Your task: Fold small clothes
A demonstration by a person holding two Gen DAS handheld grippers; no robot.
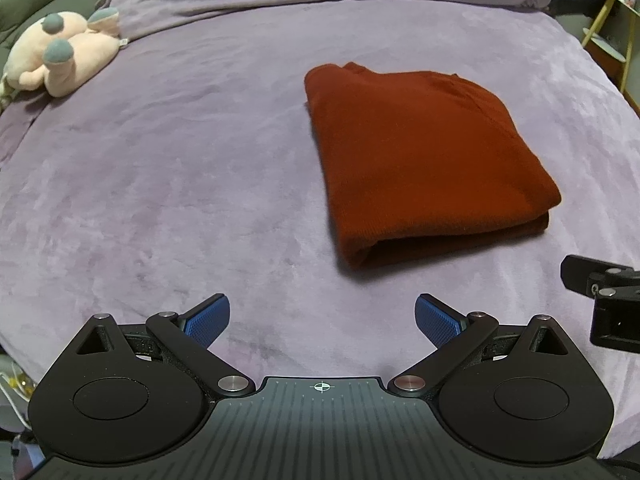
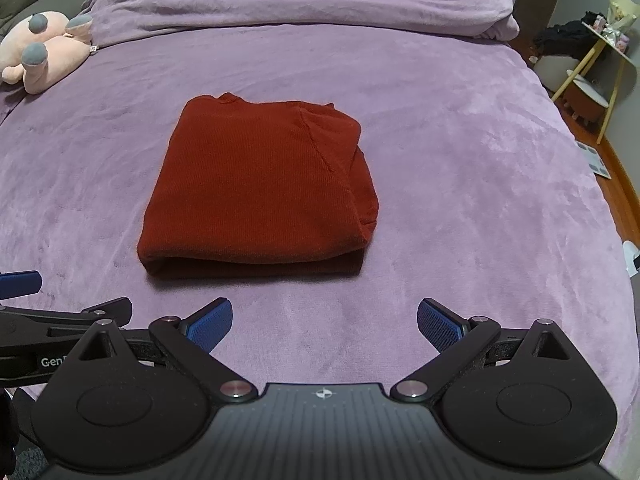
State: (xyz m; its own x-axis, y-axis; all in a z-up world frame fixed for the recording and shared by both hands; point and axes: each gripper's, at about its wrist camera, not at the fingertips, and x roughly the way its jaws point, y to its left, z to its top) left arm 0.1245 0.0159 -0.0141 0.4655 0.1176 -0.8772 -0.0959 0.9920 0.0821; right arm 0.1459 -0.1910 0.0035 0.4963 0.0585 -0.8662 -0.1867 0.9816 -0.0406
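Purple blanket [image 2: 460,160], spread flat; rust garment [image 2: 256,192] lying mid-blanket as a squared bundle, folding apparently finished; left gripper [image 1: 322,322] and right gripper [image 2: 324,324], both near its front edge, jaws apart, empty; next move: likely only retreat or tidying.

Purple bedspread [image 2: 440,160], yellow-legged side table [image 2: 612,68], wooden floor [image 2: 624,192]

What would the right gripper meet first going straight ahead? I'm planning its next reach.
Probably the folded red sweater, near its right side, after bare purple blanket. The open right gripper holds nothing; depth is uncertain.
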